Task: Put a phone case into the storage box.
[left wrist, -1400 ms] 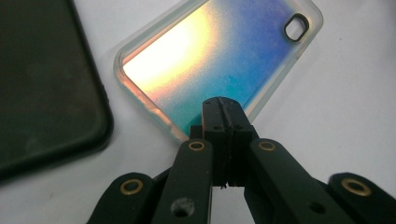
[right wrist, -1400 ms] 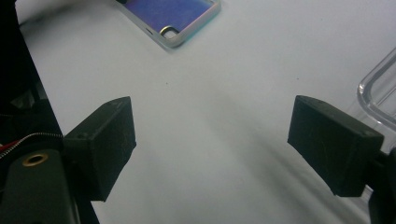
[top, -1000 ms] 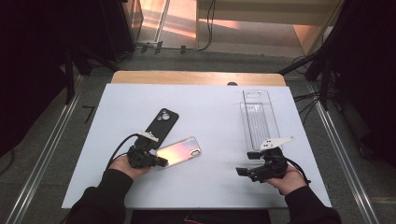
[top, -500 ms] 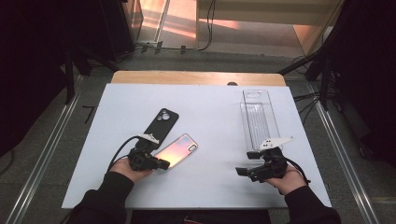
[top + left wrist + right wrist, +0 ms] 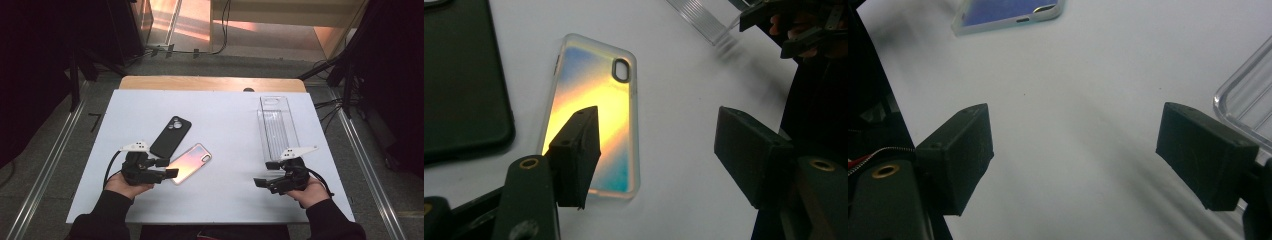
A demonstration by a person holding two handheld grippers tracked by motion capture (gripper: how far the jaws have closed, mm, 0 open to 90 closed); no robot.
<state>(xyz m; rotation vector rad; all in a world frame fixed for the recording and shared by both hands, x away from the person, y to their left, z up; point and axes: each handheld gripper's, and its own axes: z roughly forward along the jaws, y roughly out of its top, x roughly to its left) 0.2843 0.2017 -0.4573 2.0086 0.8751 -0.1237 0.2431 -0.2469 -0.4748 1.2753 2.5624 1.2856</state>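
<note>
A: Where is the iridescent phone case (image 5: pixel 190 162) lying?

B: Flat on the white tabletop (image 5: pixel 225 125), near-left, just right of the black phone case (image 5: pixel 171 136). The left gripper (image 5: pixel 172 168) is hovering at its near end, jaws wide, holding nothing.

A: And the right gripper (image 5: pixel 264 174)?

B: Resting wide open near the clear tray (image 5: pixel 277 127), also holding nothing.

A: What's the risk?

B: The case is lying thin and flat; one jaw is probably skimming over it, so closing could shove it into the black one.
</note>
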